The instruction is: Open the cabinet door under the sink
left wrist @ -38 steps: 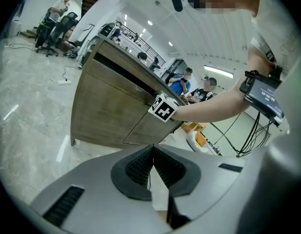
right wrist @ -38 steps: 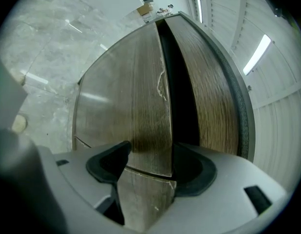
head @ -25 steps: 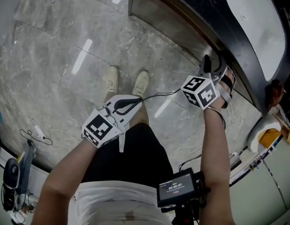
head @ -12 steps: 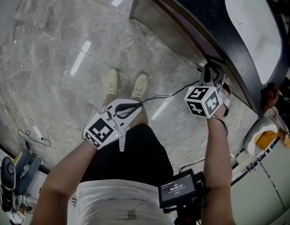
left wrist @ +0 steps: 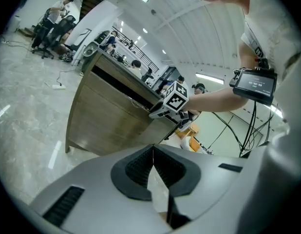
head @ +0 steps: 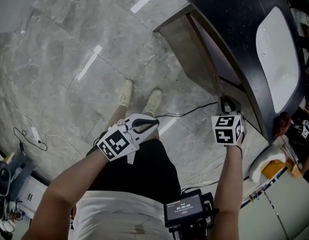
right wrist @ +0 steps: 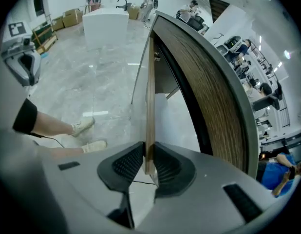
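Two tools (head: 153,124) (head: 227,103), one cabinet door (right wrist: 149,106) — one sink (head: 277,59)

The thin wood-grain cabinet door (right wrist: 149,106) stands upright and ajar below the white sink (head: 277,59).

A white power strip (head: 34,133) lies on the grey marble floor (head: 69,39).

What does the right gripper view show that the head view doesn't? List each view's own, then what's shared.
Right gripper view only: the door edge-on between the closing jaws of the right gripper, pads on both faces. Head view only: the sink in the dark counter, and a small screen at the person's waist. Both: the left gripper, shoes and floor.
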